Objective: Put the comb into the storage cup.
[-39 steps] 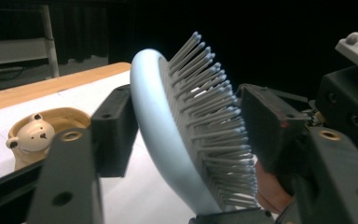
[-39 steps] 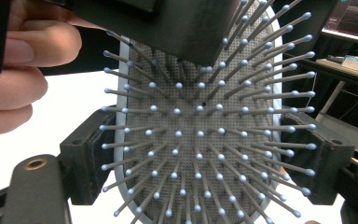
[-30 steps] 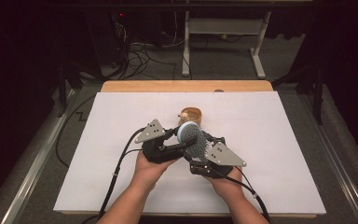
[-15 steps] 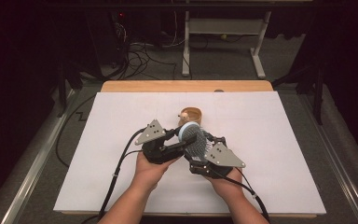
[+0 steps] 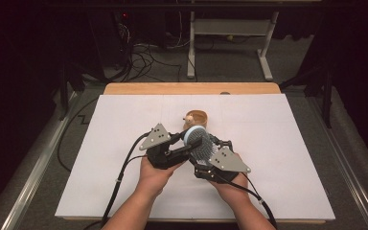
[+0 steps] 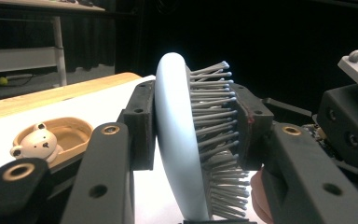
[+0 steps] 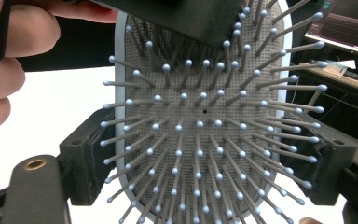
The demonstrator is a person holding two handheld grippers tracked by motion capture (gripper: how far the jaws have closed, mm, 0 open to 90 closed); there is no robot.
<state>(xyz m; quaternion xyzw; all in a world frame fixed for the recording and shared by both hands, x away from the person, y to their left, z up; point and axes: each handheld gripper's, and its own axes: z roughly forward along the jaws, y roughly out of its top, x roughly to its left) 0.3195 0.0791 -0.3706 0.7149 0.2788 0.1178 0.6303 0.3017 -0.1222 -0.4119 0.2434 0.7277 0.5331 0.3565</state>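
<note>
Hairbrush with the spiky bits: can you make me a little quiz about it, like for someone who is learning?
1. True or false: the pale blue oval plastic hairbrush lies loose on the white table sheet, with no gripper touching it.
2. What sits in the tan shallow dish behind the hairbrush? A) a small white bear figure B) a red ball C) a metal spoon
3. Which gripper squeezes the hairbrush between its smooth back and its bristle tips?

Key
1. False: both grippers clamp it.
2. A, the small white bear figure.
3. The left gripper; the right gripper holds the side edges.
</note>
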